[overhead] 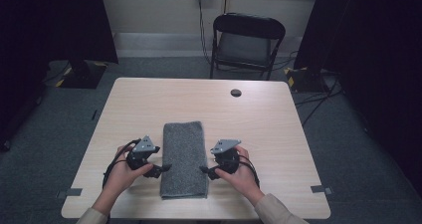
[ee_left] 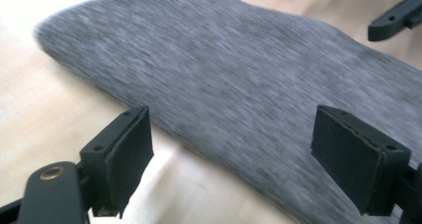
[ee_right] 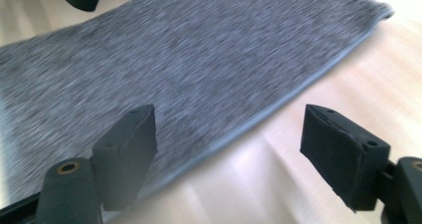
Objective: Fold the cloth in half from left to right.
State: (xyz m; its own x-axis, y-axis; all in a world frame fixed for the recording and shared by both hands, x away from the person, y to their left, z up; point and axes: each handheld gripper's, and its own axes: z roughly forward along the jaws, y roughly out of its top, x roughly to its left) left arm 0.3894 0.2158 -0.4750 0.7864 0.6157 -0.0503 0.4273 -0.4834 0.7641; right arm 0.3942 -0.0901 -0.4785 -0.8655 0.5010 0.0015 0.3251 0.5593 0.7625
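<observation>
Towel: a folded grey knitted cloth (overhead: 184, 159) lies lengthwise on the near middle of the pale wooden table (overhead: 268, 119).
Left gripper (overhead: 160, 169): released, jaws spread wide, just beside the cloth's left long edge.
Right gripper (overhead: 207, 170): released too, jaws apart, at the cloth's right long edge.
Beyond: black folding chair (overhead: 247, 41).

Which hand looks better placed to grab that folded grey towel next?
Neither clearly: the left claw and right claw both sit open at opposite long edges of the folded grey towel, equally near.
</observation>
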